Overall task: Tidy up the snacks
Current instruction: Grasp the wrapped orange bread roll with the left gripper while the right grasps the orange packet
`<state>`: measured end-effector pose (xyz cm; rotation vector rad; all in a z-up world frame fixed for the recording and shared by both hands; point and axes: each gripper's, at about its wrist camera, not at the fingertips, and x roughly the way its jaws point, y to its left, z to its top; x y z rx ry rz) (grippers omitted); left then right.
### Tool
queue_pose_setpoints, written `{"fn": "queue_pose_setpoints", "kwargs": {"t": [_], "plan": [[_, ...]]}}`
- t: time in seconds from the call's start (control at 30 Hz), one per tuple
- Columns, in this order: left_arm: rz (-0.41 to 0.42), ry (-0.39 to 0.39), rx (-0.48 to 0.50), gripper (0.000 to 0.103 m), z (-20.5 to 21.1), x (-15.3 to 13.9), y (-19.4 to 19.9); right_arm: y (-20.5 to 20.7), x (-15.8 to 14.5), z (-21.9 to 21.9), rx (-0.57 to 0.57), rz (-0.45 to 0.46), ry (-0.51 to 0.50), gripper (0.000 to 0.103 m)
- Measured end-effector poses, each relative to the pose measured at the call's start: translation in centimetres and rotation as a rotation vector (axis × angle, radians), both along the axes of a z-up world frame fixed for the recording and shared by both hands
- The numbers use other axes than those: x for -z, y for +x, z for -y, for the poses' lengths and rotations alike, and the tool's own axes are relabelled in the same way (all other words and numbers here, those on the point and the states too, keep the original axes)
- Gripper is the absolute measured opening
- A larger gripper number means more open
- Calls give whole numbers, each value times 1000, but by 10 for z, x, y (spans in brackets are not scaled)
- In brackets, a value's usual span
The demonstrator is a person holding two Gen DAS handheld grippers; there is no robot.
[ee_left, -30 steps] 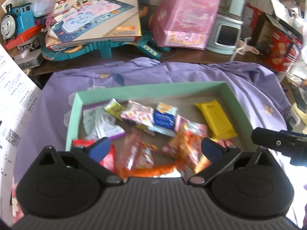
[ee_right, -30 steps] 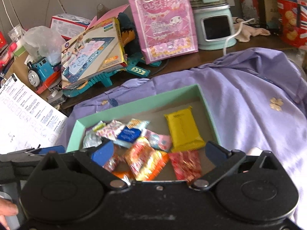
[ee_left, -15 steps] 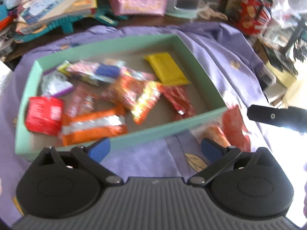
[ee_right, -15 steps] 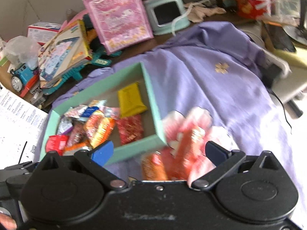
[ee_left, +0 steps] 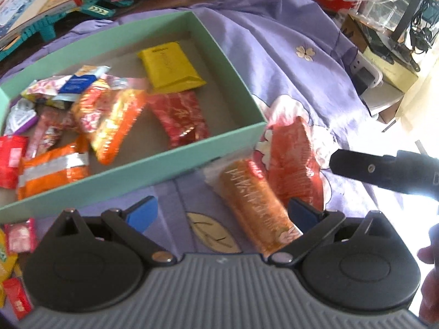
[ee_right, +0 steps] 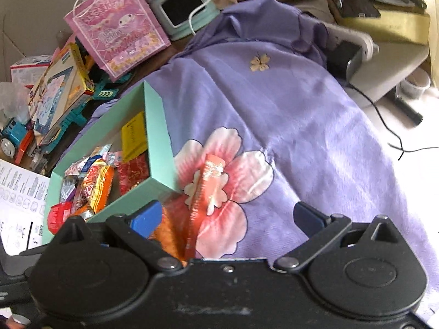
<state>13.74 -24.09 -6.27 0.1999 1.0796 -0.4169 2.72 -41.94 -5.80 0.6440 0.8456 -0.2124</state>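
A: What is on the far left?

B: In the left view, small red and yellow packs [ee_left: 20, 234] lie on the purple cloth [ee_left: 288, 63], outside the green box [ee_left: 137, 170].

A: What is in the box?

B: Lots of snacks. An orange and silver pack [ee_left: 52, 168] lies by the near wall. A shiny orange bag [ee_left: 115, 126] is in the middle. A dark red pack [ee_left: 178, 118] lies next to it. A yellow pack [ee_left: 167, 67] is at the far side.

A: And right of the box?

B: Two packs lie on the cloth, just past the near right corner of the box. One is a long orange pack [ee_left: 252, 205]. The red pack [ee_left: 296, 159] is beside it, and they touch.

A: What do the left tongs [ee_left: 222, 212] do?

B: They are wide apart and hold nothing. The long orange pack sits between the blue tips, close to the right one.

A: And the right tongs [ee_right: 229, 218]?

B: They are wide apart too, with nothing in them. In the right view, the two packs lie near the left blue tip, on a pink flower [ee_right: 247, 170] on the cloth.

A: What is at the back?

B: A pink bag [ee_right: 118, 27] and toy boxes [ee_right: 60, 87] behind the box.
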Motion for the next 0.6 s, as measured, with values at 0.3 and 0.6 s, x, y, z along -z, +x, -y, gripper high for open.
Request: {"fn": "queue_pose_setpoints", "kwargs": {"t": [0.3, 0.6], "plan": [[-7, 27, 13, 103, 2, 19, 4, 13, 16, -3, -49, -7, 64, 100], [-43, -11, -43, 103, -36, 21, 14, 36, 22, -29, -132, 10, 9, 61]]}}
